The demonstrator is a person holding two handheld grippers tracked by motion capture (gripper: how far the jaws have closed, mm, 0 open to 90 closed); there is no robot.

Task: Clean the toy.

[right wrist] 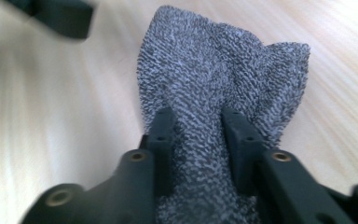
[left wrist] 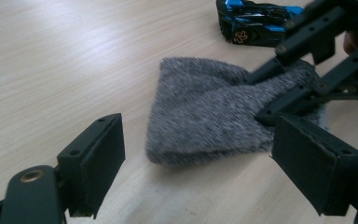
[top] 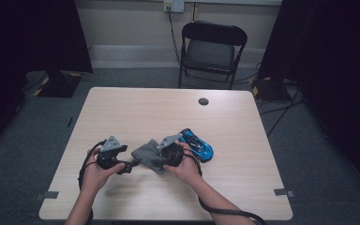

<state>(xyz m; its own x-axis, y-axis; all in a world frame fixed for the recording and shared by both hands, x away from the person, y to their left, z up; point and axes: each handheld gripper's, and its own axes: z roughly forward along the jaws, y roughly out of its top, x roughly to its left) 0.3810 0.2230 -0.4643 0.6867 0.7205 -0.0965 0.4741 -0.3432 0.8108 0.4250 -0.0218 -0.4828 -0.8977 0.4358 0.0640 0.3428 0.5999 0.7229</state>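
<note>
A grey knitted cloth (top: 144,153) lies on the light wooden table (top: 136,108) between the two hands. My right gripper (top: 156,160) comes at it from the right. In the right gripper view the jaws of this gripper (right wrist: 198,116) stand on either side of a bunched fold of the cloth (right wrist: 214,60), which fills the gap between them. My left gripper (top: 129,166) sits just left of the cloth. In the left gripper view its jaws (left wrist: 200,140) stand wide open with nothing between them, and the cloth (left wrist: 200,112) lies just ahead of them.
A blue and black toy car (top: 198,145) lies just right of the right hand, also seen as the car (left wrist: 256,21) beyond the cloth. A dark round hole (top: 203,101) marks the table's far side. A black folding chair (top: 213,44) stands behind the table.
</note>
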